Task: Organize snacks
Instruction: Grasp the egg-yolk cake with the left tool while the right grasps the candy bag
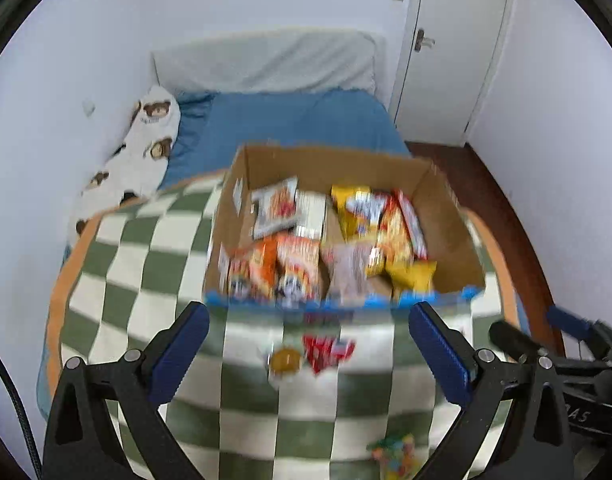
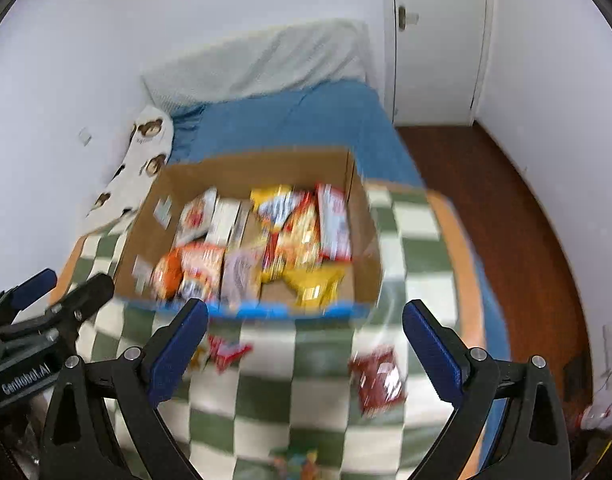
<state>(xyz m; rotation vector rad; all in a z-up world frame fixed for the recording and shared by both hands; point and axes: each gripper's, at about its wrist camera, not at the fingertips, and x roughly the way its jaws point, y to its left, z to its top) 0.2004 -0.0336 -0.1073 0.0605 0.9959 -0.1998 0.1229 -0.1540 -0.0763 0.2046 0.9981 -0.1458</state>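
Blue-padded black fingers of the left gripper [image 1: 309, 354] sit spread wide with nothing between them, hovering over the green and white checkered blanket [image 1: 146, 248] on the bed. Between those fingers lie a small round yellow-brown snack [image 1: 285, 360] and, just right of it, a red and white snack packet [image 1: 328, 350], both loose on the blanket. Down by the right finger there's a colourful little candy bag [image 1: 394, 450], pretty blurry. Just past the fingertips stands the open brown cardboard box with a blue front edge [image 1: 446, 236], stuffed with orange, white and yellow snack bags [image 1: 338, 240].

Right gripper [image 2: 305, 354] is also released, fingers wide apart and empty. From its view, the red and white packet peeks out just right of its left finger, and a dark red snack bag [image 2: 378, 378] lies on the blanket closer to its right finger. The box is just ahead of the fingertips again.

Far left beyond the box is a white pillow with brown bear prints [image 1: 140, 152], and a blue bedsheet [image 1: 306, 120] stretches behind. White door [image 1: 454, 48] off to the right.
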